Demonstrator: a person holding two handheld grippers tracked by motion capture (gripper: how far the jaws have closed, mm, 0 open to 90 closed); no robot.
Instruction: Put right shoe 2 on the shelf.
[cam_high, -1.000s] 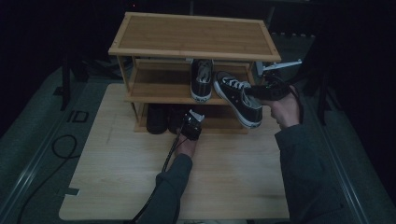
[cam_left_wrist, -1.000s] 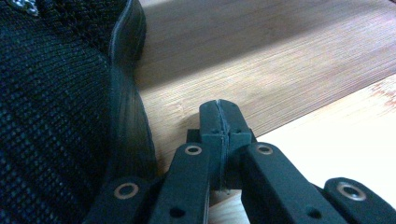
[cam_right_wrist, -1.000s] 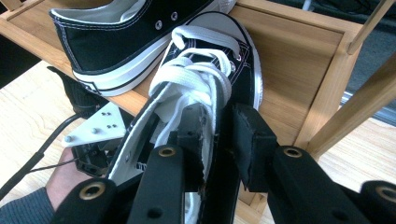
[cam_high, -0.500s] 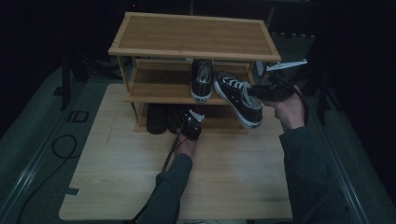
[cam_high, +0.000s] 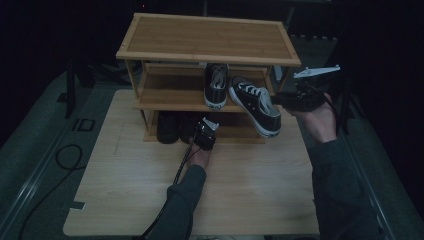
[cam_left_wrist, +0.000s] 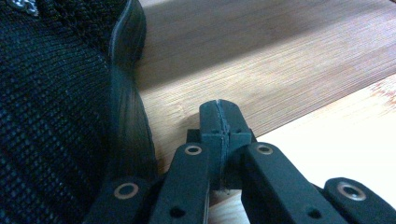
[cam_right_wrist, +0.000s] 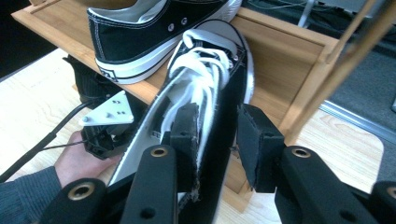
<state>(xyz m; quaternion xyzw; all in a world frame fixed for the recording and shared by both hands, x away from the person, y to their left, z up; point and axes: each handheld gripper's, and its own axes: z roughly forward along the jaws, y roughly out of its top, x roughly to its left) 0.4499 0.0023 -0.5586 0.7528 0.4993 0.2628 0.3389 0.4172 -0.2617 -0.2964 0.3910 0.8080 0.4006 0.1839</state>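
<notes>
A three-level wooden shoe rack (cam_high: 210, 37) stands on the table. One black sneaker with a white sole (cam_high: 216, 85) rests on its middle shelf. My right gripper (cam_high: 277, 100) is shut on the side wall of a second black sneaker (cam_high: 255, 106), holding it tilted at the shelf's front right. In the right gripper view one jaw sits inside this sneaker (cam_right_wrist: 205, 93) by the white laces and the other outside. My left gripper (cam_high: 204, 131) is low at the bottom shelf, shut on nothing (cam_left_wrist: 218, 109), beside a black knit shoe (cam_left_wrist: 56, 116).
Dark shoes (cam_high: 170, 127) stand on the rack's bottom shelf at the left. The light wooden table top (cam_high: 250, 190) stretches in front of the rack. A black cable (cam_high: 60, 160) lies on the grey floor at the left.
My right gripper with the sneaker has shifted slightly to the right and up. The left gripper has stayed where it was.
</notes>
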